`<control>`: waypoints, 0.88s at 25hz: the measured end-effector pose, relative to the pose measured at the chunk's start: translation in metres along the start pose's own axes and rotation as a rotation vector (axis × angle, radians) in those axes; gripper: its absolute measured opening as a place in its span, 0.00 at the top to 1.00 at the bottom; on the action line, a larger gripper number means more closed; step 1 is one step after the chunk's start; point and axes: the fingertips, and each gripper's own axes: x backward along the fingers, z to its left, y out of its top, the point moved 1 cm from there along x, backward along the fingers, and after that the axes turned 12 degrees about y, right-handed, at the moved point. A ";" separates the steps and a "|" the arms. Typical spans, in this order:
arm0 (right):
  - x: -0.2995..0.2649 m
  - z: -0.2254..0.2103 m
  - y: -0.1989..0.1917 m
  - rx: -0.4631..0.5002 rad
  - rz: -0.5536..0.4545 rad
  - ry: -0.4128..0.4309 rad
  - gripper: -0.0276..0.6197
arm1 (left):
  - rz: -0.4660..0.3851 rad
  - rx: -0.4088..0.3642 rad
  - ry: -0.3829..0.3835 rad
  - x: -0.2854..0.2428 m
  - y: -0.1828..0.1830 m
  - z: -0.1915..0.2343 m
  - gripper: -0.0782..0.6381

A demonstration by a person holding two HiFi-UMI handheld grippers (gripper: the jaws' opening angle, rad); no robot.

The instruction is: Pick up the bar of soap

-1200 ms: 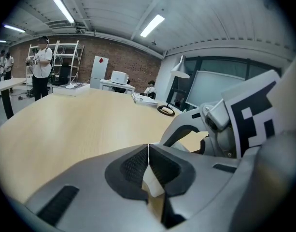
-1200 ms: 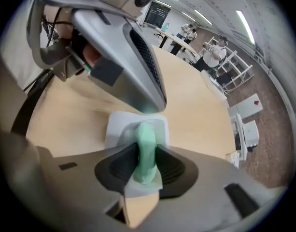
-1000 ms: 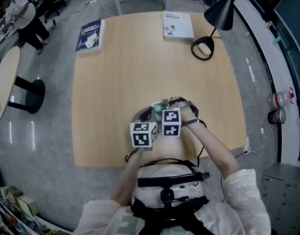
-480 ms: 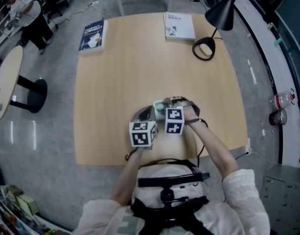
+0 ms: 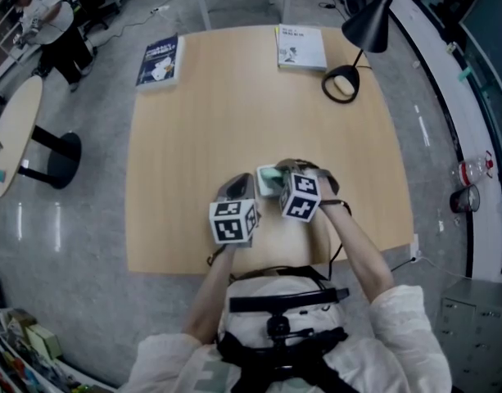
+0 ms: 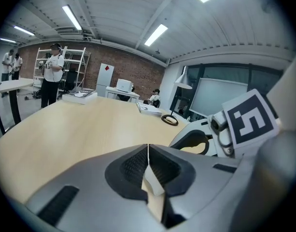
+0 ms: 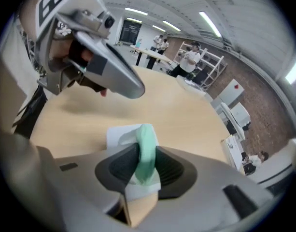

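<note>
1 green bar of soap [image 7: 146,146] edge-on between the right gripper [image 7: 147,166] fingers [image 7: 119,167], tight against it; left gripper [image 6: 148,168] fingers [image 6: 131,169] together.

I can't read a single word anywhere from here. The blue book [image 5: 160,60] at the far left corner of the surface [image 5: 234,121] has pale print on its cover, too small to make out. The white booklet [image 5: 300,46] at the far edge shows a green heading and a dark picture, also illegible. The left cube [image 5: 232,221] on the left hand-held gripper [image 6: 148,151] and the right cube [image 5: 300,196] on the right hand-held gripper [image 7: 146,149] bear only black-and-white square patterns, no letters. A red diamond sign [image 6: 105,69] sits on a white cabinet [image 6: 105,79] in the background, and I can't make out its content.
</note>
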 end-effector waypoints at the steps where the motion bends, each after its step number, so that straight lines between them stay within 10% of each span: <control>1: 0.007 -0.002 0.004 -0.033 -0.038 -0.016 0.77 | -0.007 0.007 0.003 0.000 0.004 0.002 0.87; 22: 0.140 -0.043 -0.008 -0.953 -0.875 -0.315 0.77 | -0.230 0.055 0.091 0.032 0.066 0.019 0.87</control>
